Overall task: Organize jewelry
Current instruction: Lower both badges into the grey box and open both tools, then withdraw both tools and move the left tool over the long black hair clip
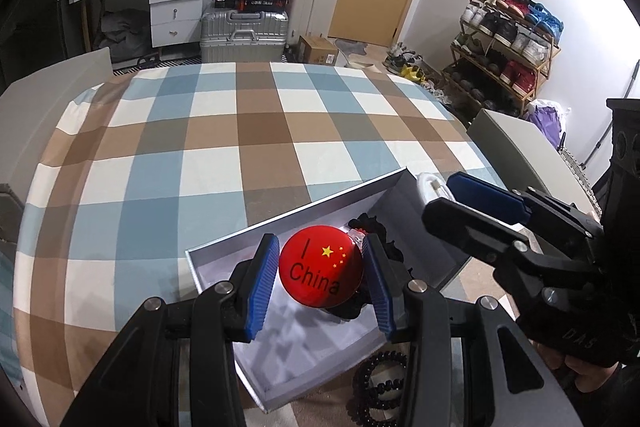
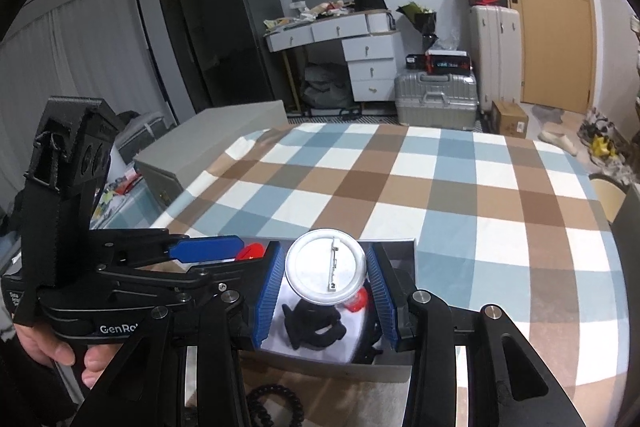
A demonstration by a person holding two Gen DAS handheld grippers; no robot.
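Hard to read the bottom of both views — the black bead bracelet (image 1: pixel 378 389) just outside the near wall of the box is cut off by the frame and half covered by the gripper arms. Inside the grey open box (image 1: pixel 224 255), a black clip-like piece (image 2: pixel 316 323) lies under the badges, its shape hard to make out, and a small red thing (image 2: pixel 357 301) peeks from behind the white disc. The person's hand (image 2: pixel 60 347) shows only as fingers wrapped round the left handle.

Now the grips. The left gripper (image 1: pixel 320 275) is partly closed, its blue pads (image 1: pixel 264 283) pressing either edge of a round red badge (image 1: pixel 321 267) printed with stars and "China", held above the box interior. The right gripper (image 2: pixel 326 277) sits just beside it, to its right, jaws clamped the same way on a second badge (image 2: pixel 325 265) — this one shows its white back and pin clasp. Both badges hang over the box, which rests on the checked tablecloth (image 1: pixel 240 147) directly ahead of the fingers.
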